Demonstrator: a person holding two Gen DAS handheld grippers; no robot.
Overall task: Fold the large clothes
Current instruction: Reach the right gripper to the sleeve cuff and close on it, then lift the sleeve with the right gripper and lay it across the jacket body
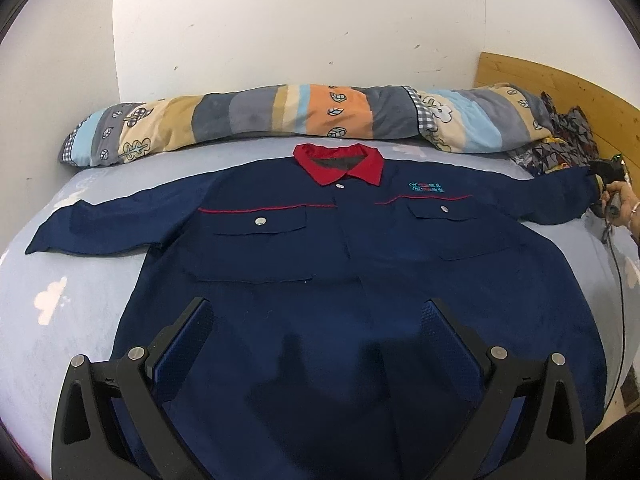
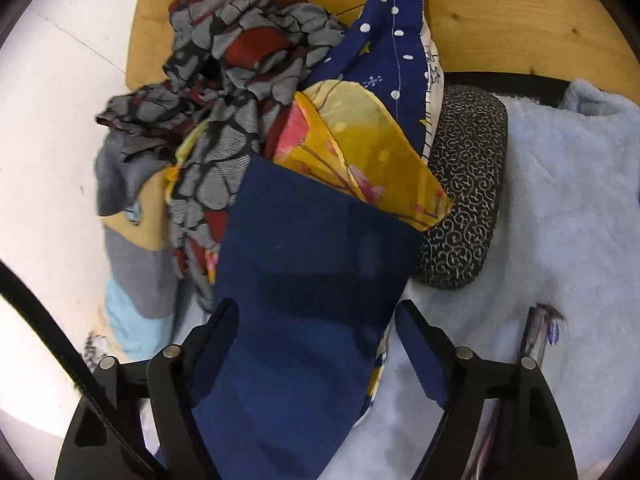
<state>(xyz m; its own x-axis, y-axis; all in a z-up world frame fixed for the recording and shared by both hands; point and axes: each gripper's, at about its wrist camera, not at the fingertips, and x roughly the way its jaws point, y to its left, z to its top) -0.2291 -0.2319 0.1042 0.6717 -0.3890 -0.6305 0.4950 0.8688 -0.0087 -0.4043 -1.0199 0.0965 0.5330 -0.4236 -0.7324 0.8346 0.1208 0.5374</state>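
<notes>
Now right tongs (image 2: 316, 344) gape around the jacket (image 1: 320, 240) cuff (image 2: 312, 248); left tongs (image 1: 320, 340) hang open, empty. Nearby scarves (image 2: 248, 92) could snag.

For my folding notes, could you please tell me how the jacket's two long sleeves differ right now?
The sleeve on the picture's left lies flat on the pale blue bedsheet with nothing near it; the sleeve on the picture's right sits between the right gripper's open jaws. The left one ends on bare sheet, the right one against a heap of patterned clothes. Both belong to the navy work jacket and stretch straight outward.
</notes>
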